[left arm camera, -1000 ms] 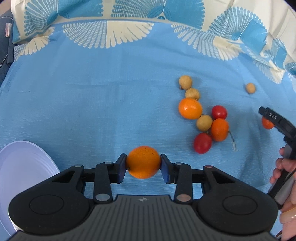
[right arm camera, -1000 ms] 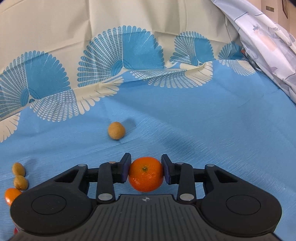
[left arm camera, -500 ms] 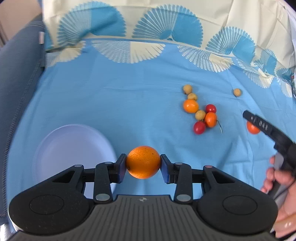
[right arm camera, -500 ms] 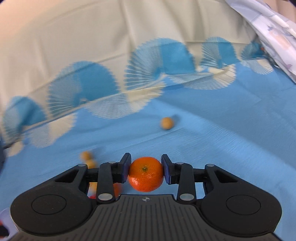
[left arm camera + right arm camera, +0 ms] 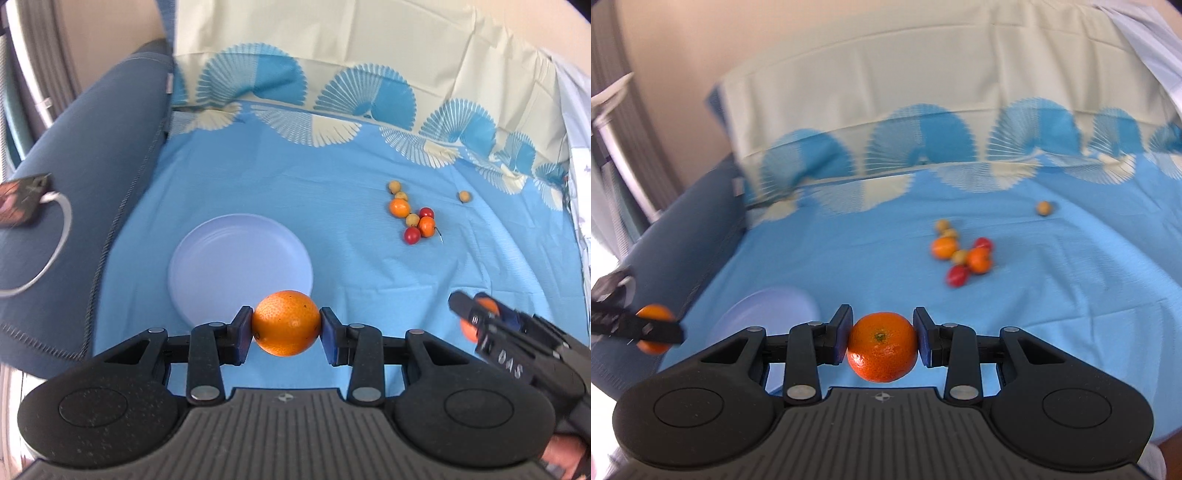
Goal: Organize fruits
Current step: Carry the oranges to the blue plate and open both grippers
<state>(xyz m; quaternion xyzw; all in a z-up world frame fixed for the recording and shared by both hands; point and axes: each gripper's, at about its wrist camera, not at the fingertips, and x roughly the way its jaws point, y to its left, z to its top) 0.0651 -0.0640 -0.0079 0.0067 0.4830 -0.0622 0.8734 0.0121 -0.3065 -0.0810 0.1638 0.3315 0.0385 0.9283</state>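
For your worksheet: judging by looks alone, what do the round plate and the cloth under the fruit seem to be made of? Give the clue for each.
Plate: probably plastic, possibly melamine; pale lilac, smooth, with a soft even sheen and faint moulded rings. Cloth: woven fabric, likely cotton or a blend; matt blue with a printed fan border, and it shows creases and soft folds.

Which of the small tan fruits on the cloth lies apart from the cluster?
The tan fruit farthest right, alone on the blue cloth; the other three touch the cluster.
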